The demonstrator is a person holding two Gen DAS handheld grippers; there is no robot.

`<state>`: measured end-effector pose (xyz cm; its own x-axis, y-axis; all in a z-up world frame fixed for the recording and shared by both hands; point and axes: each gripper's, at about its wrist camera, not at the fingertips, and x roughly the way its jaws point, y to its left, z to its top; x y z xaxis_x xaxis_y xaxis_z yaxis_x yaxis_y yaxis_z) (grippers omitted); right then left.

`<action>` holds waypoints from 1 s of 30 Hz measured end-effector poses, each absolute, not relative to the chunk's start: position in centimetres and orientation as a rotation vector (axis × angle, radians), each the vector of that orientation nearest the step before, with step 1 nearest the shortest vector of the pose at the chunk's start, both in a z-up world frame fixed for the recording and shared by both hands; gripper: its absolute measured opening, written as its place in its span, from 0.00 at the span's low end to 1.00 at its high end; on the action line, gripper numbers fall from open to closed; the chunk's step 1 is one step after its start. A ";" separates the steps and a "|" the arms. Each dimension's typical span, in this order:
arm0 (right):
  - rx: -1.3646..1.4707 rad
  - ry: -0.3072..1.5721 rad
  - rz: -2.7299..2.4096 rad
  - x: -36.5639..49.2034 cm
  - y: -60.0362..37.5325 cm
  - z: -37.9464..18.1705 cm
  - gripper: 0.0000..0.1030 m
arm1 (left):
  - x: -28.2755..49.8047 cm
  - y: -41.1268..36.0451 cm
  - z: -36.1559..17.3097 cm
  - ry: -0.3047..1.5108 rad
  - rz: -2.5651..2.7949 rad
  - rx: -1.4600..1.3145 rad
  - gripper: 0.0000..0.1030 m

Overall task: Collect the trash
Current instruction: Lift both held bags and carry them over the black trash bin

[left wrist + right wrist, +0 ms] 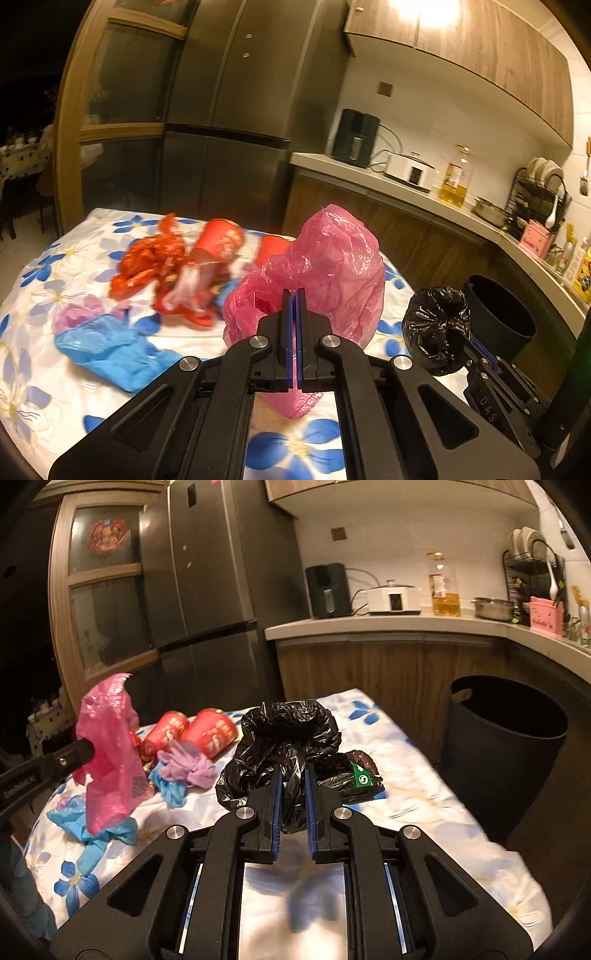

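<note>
**Two bags pinched, bin still a reach away**

Risk of slippage first: thin film, clamped by a small fold only, likely to slide free if swung fast toward the dark bin (pixel 506 738) standing off the tabletop's right edge. Risk too of the hanging pink skirt dragging across the loose litter and pulling a glove over the near-left edge. Possible snag between both bags if brought together above the bin mouth.

Left gripper (pixel 294 295): fingers pressed together, clamped on the pink plastic bag (pixel 325 266). Bag translucent, crinkled, billowed above the tongs and trailing below them, lifted off the floral tablecloth (pixel 295 446) near the tabletop's front edge.

Right gripper (pixel 293 771): fingers nearly closed, gripping a bunched neck of the black trash bag (pixel 288 731). Glossy, heavily wrinkled, mouth rolled open at the top; seemingly raised over the tabletop's right side, though contact underneath hard to judge. Second black wad with a green label (pixel 360 777) just beside it on the cloth.

Left to gather toward the far-left corner: red cups (pixel 208 734), red wrappers (pixel 147 258), purple glove (pixel 186 766), blue gloves (pixel 107 347).
</note>
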<state>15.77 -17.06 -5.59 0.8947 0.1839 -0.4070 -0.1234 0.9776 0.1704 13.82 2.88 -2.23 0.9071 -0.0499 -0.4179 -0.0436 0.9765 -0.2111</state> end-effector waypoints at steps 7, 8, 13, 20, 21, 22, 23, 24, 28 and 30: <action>0.158 0.377 0.092 14.3 -21.3 -3.8 0.11 | 14.8 -2.2 -1.4 0.424 -0.091 -0.175 0.00; 0.159 0.369 0.078 14.2 -22.0 -3.6 0.11 | 15.0 -2.8 -1.3 0.422 -0.104 -0.172 0.00; 0.176 0.339 0.014 13.7 -25.5 -2.9 0.10 | 16.0 -6.7 -0.7 0.411 -0.167 -0.143 0.00; 0.183 0.295 -0.066 13.7 -29.7 -2.0 0.10 | 17.5 -11.7 -0.2 0.406 -0.242 -0.112 0.00; 0.183 0.291 -0.075 13.8 -30.2 -2.0 0.10 | 17.7 -12.3 -0.1 0.406 -0.252 -0.108 0.00; 0.182 0.286 -0.087 13.8 -30.9 -1.9 0.10 | 18.0 -13.1 0.0 0.406 -0.265 -0.104 0.00; 0.183 0.281 -0.098 13.8 -31.5 -1.9 0.10 | 18.2 -13.8 0.1 0.404 -0.277 -0.100 0.00; 0.186 0.276 -0.113 14.0 -32.3 -1.8 0.10 | 18.4 -14.6 0.2 0.400 -0.290 -0.095 0.00; 0.194 0.261 -0.156 14.3 -34.8 -1.6 0.10 | 19.4 -17.4 0.6 0.386 -0.337 -0.083 0.00; 0.200 0.252 -0.178 14.5 -36.0 -1.6 0.10 | 19.9 -18.7 1.0 0.372 -0.360 -0.076 0.00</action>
<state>14.55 -36.05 -1.60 0.9531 -0.1487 -0.2637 0.1985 0.9646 0.1734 19.89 -18.75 0.97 0.8692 -0.3574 -0.3418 0.3296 0.9339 -0.1383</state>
